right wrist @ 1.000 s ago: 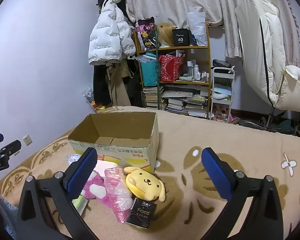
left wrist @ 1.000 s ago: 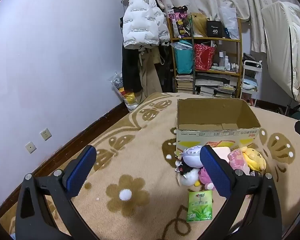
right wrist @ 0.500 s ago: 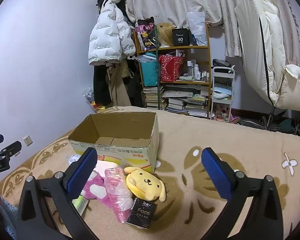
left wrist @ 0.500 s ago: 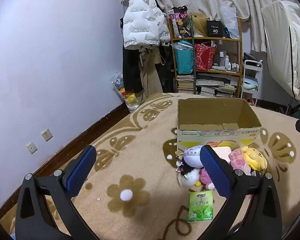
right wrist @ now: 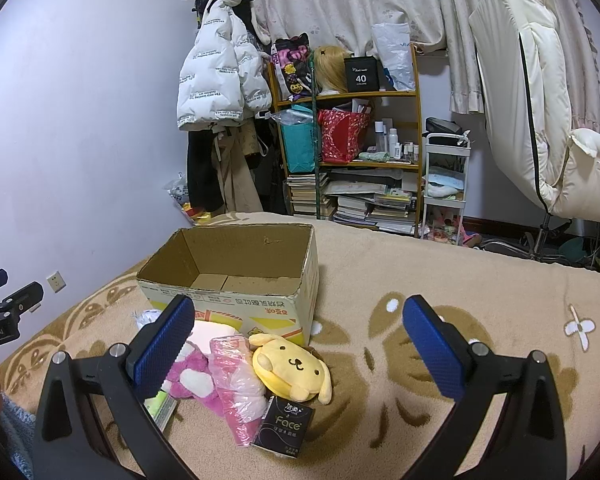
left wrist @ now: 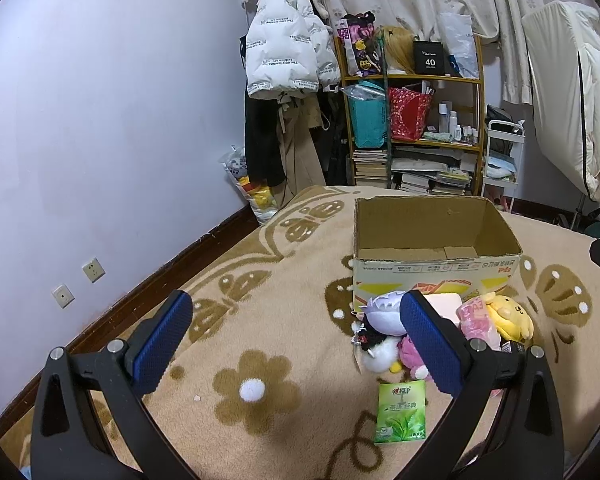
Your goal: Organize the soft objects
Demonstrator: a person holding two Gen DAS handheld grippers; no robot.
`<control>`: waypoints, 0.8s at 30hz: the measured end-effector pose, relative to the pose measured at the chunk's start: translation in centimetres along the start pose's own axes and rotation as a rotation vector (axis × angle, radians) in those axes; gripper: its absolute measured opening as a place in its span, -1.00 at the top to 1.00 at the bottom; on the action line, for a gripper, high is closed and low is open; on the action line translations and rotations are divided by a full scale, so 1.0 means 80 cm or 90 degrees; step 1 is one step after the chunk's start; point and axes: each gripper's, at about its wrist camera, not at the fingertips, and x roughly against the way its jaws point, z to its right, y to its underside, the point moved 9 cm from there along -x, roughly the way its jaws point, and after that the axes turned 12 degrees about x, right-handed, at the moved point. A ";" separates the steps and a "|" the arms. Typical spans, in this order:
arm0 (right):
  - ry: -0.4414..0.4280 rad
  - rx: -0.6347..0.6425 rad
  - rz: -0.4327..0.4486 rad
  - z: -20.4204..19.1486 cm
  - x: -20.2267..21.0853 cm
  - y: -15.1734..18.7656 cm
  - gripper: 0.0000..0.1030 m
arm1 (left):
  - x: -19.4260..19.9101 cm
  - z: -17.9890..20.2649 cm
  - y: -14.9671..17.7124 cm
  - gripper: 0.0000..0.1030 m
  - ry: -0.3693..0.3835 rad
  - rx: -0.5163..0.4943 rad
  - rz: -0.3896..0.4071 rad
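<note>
Your left gripper (left wrist: pixel 292 338) sits in the lower part of its frame with its blue-padded jaws spread wide and nothing between them, held above the beige blanket with brown flower patterns (left wrist: pixel 256 360). Your right gripper (right wrist: pixel 298 340) is spread just as wide and also holds nothing. Just past your right gripper's left finger, in the lower left of that frame, lies the pile of soft things: a yellow plush dog with floppy ears (right wrist: pixel 290 368), a crinkled pink plastic-wrapped packet (right wrist: pixel 236 384) touching it on the left, a magenta-and-white plush toy (right wrist: pixel 192 380) further left, and a black tissue pack printed "Face" (right wrist: pixel 286 424) leaning against the dog's near side. In the left view the same pile shows at centre right, partly hidden behind the right finger, along with a pale purple-haired plush doll (left wrist: pixel 380 310) and a green flat tea-print packet (left wrist: pixel 400 412) lying apart on the blanket, nearer you. Directly behind the pile, touching it, stands the open brown cardboard box (right wrist: pixel 236 272), with nothing visible in it. At the far wall stands a wooden shelf crowded with books and bags (right wrist: pixel 352 152), with a white puffer jacket (right wrist: pixel 220 80) hanging to its left.
</note>
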 end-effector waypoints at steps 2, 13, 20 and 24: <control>0.000 -0.001 0.001 0.000 0.000 0.000 -1.00 | 0.000 0.000 0.000 -0.99 -0.001 -0.001 0.000; -0.001 -0.001 0.000 0.000 0.000 0.000 -1.00 | 0.000 0.001 0.001 -0.99 -0.001 -0.001 -0.001; -0.001 -0.001 0.000 0.000 0.000 0.000 -1.00 | 0.000 0.001 0.000 -0.99 -0.001 0.000 -0.001; -0.001 -0.001 0.000 0.000 0.000 0.000 -1.00 | 0.001 0.000 0.000 -0.99 -0.001 0.000 -0.001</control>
